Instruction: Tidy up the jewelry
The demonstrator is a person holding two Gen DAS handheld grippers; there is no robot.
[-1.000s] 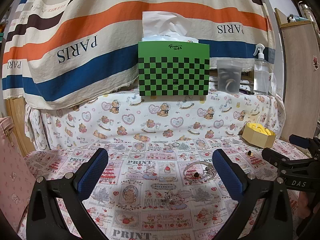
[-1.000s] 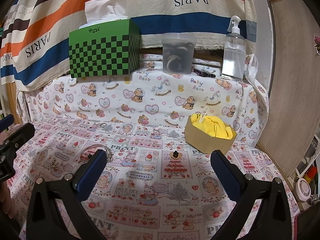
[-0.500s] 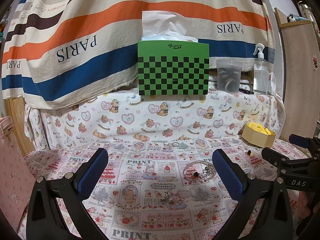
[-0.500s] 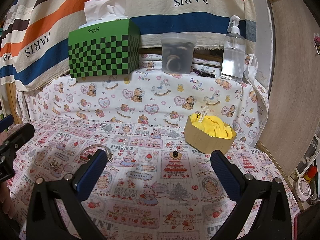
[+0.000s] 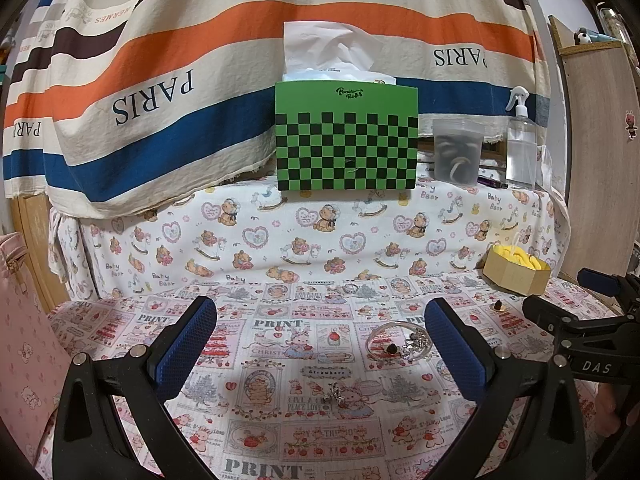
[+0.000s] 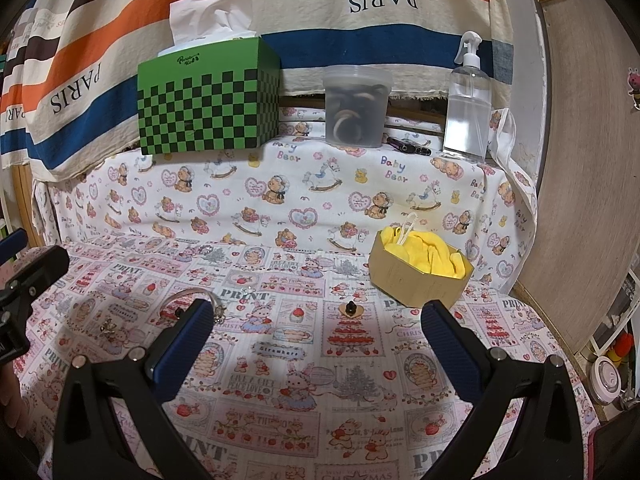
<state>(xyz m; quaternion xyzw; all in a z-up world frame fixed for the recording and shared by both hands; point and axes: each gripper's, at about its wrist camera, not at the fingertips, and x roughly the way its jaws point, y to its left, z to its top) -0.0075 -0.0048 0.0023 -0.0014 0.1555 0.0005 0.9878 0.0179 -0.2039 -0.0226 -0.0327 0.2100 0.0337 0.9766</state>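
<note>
Both the left gripper (image 5: 320, 332) and right gripper (image 6: 316, 328) gape wide, empty. A silver bangle (image 5: 394, 338) lies well left of the hexagonal box (image 6: 420, 276).

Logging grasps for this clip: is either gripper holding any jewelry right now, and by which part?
Nothing is held. The left gripper and right gripper are both open; the bracelet lies on the cloth.

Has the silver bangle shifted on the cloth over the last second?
No. In the left wrist view the silver bangle keeps its spot below and right of the green tissue box, untouched by either open gripper.
</note>
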